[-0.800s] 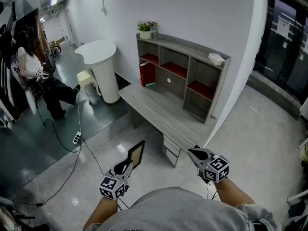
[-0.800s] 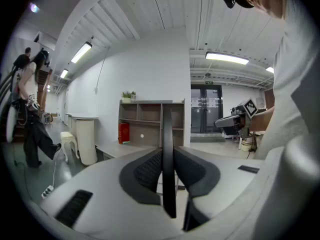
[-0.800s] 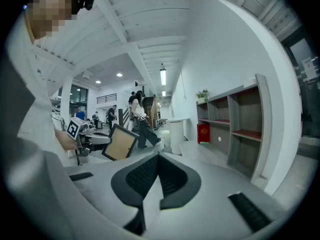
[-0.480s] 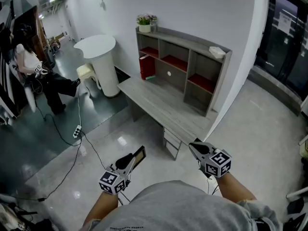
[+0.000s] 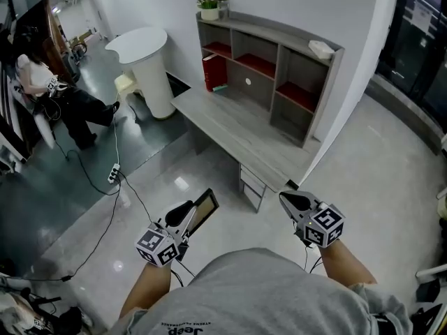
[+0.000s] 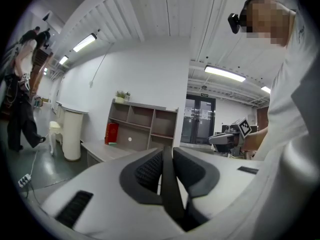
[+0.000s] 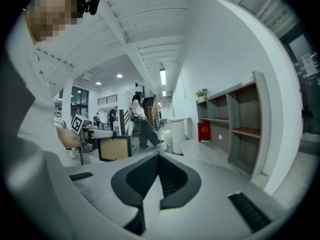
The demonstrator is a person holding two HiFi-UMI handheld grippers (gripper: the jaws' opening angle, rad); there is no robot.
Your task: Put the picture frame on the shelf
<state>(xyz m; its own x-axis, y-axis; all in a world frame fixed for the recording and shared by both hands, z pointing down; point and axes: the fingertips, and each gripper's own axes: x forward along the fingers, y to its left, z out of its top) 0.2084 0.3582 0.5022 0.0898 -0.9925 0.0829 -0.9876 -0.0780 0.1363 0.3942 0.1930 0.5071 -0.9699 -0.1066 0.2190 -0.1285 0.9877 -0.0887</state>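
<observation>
The picture frame point(image 5: 203, 211), dark-edged with a tan back, is clamped edge-on in my left gripper point(image 5: 184, 216), low at the left and over the floor. In the left gripper view its dark edge point(image 6: 168, 191) runs between the pads, and the left gripper point(image 6: 166, 160) is shut on it. My right gripper point(image 5: 294, 203) is shut with nothing in it, low at the right near the desk's corner. The right gripper view also catches the frame point(image 7: 115, 148), off to the left. The grey shelf point(image 5: 299, 36) with red-lined compartments stands on the desk point(image 5: 231, 132) ahead.
A red book point(image 5: 214, 72) stands in the shelf's left compartment, with a potted plant point(image 5: 209, 5) on top. A white pedestal table point(image 5: 144, 68) and stool are left of the desk. A person point(image 5: 49, 93) sits far left. A cable and power strip point(image 5: 112, 176) lie on the floor.
The desk and shelf have drawn nearer and sit higher in the head view. Both grippers hang slightly lower. The frame stays in the left gripper, tilted flatter.
</observation>
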